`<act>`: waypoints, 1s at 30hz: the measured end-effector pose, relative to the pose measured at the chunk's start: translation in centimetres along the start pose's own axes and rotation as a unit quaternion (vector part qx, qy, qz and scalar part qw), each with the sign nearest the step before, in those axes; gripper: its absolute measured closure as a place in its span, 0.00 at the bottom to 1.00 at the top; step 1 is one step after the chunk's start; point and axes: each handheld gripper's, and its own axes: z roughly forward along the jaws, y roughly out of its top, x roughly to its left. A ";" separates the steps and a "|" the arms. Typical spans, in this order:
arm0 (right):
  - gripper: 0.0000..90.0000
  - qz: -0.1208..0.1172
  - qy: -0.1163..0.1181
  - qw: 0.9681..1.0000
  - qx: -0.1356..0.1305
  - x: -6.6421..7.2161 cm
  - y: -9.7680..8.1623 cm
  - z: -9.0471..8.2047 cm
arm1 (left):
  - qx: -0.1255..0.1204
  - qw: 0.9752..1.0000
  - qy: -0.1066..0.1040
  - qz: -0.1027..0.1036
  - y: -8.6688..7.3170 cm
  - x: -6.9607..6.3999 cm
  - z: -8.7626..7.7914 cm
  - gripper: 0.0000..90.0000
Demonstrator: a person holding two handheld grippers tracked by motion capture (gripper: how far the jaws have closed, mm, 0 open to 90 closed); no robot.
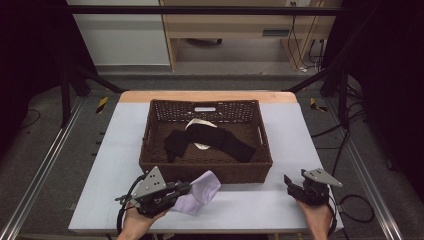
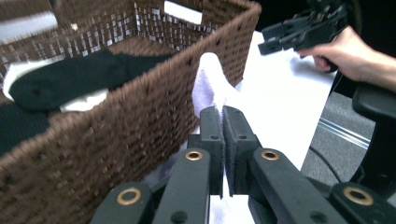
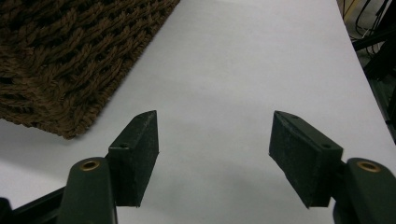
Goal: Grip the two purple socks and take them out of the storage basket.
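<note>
A pale lilac-white sock (image 1: 201,193) lies on the white table against the front wall of a brown woven basket (image 1: 150,131). My left gripper (image 1: 185,188) is shut on the sock's near end. In the left gripper view the jaws press together with the sock (image 2: 210,85) running out ahead of my left gripper (image 2: 222,115), beside the basket wall (image 2: 140,109). My right gripper (image 1: 292,182) rests low at the table's front right, open, with bare table between its jaws (image 3: 212,140). Inside the basket lie black socks (image 1: 210,138) over a white one (image 1: 199,123).
The white table top (image 1: 115,165) has bare strips left and right of the basket. The basket's corner (image 3: 70,56) sits to the left ahead of my right gripper. Dark frame rails and cables run along both sides of the table.
</note>
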 end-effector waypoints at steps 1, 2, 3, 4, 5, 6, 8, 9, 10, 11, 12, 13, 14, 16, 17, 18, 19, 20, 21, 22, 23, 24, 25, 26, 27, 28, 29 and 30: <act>0.37 -0.001 0.001 1.000 0.000 0.0 0.0 0.0 | 0.007 1.000 0.000 -0.002 -0.3 0.1 0.3 0.96; 0.37 0.000 0.001 1.000 0.000 0.0 0.0 0.0 | 0.014 1.000 0.000 -0.005 -0.6 0.2 0.7 0.96; 0.37 -0.001 0.001 1.000 0.000 0.0 0.0 0.0 | 0.021 1.000 0.000 -0.007 -0.9 0.3 1.0 0.96; 0.37 -0.001 0.000 1.000 -0.001 0.0 0.0 0.0 | 0.029 1.000 0.001 -0.008 -1.1 0.4 1.3 0.96; 0.37 -0.001 0.000 1.000 0.000 0.0 0.0 0.0 | 0.036 0.999 0.001 -0.010 -1.4 0.5 1.7 0.96; 0.37 -0.002 0.000 1.000 0.000 0.0 0.0 0.0 | 0.043 0.999 0.002 -0.012 -1.7 0.6 2.0 0.96; 0.37 -0.001 -0.001 1.000 0.001 0.0 0.0 0.1 | 0.055 0.998 0.007 -0.015 -2.3 0.8 2.7 0.96; 0.37 -0.001 -0.001 1.000 0.001 0.0 0.0 0.1 | 0.059 0.998 0.006 -0.018 -2.5 1.0 3.0 0.96; 0.37 -0.001 -0.001 1.000 0.002 0.0 -0.1 0.1 | 0.064 0.998 0.008 -0.019 -2.7 1.0 3.2 0.96; 0.37 -0.001 0.000 1.000 0.002 0.0 0.0 0.1 | 0.068 0.997 0.011 -0.018 -2.8 1.1 3.4 0.96; 0.37 -0.002 -0.001 1.000 0.002 0.0 -0.1 0.1 | 0.069 0.997 0.012 -0.019 -3.0 1.2 3.6 0.96; 0.37 -0.002 -0.001 1.000 0.003 0.0 -0.1 0.1 | 0.069 0.997 0.015 -0.019 -3.0 1.2 3.7 0.95; 0.36 -0.003 0.000 1.000 0.003 0.0 -0.1 0.2 | 0.072 0.997 0.020 -0.019 -3.1 1.2 3.7 0.95; 0.36 -0.003 0.000 1.000 0.004 0.0 -0.1 0.2 | 0.069 0.997 0.032 -0.019 -3.1 1.3 3.7 0.90; 0.36 -0.003 0.000 1.000 0.003 0.0 -0.1 0.2 | 0.069 0.997 0.036 -0.021 -3.1 1.4 3.6 0.86; 0.36 -0.003 0.000 1.000 0.003 0.0 -0.1 0.2 | 0.065 0.997 0.039 -0.023 -3.1 1.4 3.5 0.82; 0.36 -0.003 0.000 1.000 0.004 0.0 -0.1 0.2 | 0.061 0.997 0.044 -0.025 -3.1 1.5 3.3 0.78; 0.36 -0.003 0.000 1.000 0.004 0.0 -0.1 0.2 | 0.059 0.997 0.047 -0.024 -3.1 1.6 3.1 0.75; 0.36 -0.003 0.000 1.000 0.004 0.0 -0.1 0.2 | 0.056 0.997 0.052 -0.027 -3.1 1.7 2.9 0.72; 0.36 -0.003 0.000 1.000 0.004 0.0 -0.1 0.2 | 0.053 0.997 0.057 -0.028 -3.0 1.8 2.7 0.69; 0.35 -0.003 0.000 1.000 0.003 0.0 -0.1 0.2 | 0.051 0.996 0.060 -0.030 -3.0 1.9 2.4 0.67; 0.35 -0.002 0.000 1.000 0.003 0.0 -0.1 0.2 | 0.049 0.996 0.063 -0.032 -3.1 2.1 2.1 0.67; 0.35 -0.001 0.000 1.000 0.003 0.0 -0.1 0.1 | 0.046 0.996 0.066 -0.035 -3.1 2.2 1.9 0.66; 0.35 -0.001 0.000 1.000 0.002 -0.1 -0.1 0.1 | 0.044 0.996 0.068 -0.037 -3.2 2.3 1.6 0.66; 0.35 0.000 0.001 1.000 0.003 -0.1 -0.1 0.1 | 0.044 0.996 0.070 -0.038 -3.3 2.4 1.4 0.66; 0.35 0.001 0.000 1.000 0.003 -0.1 -0.1 0.1 | 0.042 0.995 0.076 -0.039 -3.4 2.5 1.1 0.65; 0.35 0.002 0.000 1.000 0.003 -0.1 -0.1 0.0 | 0.043 0.995 0.080 -0.038 -3.5 2.6 0.9 0.64; 0.35 0.001 0.000 1.000 0.003 -0.1 -0.1 0.0 | 0.043 0.995 0.085 -0.038 -3.7 2.7 0.6 0.64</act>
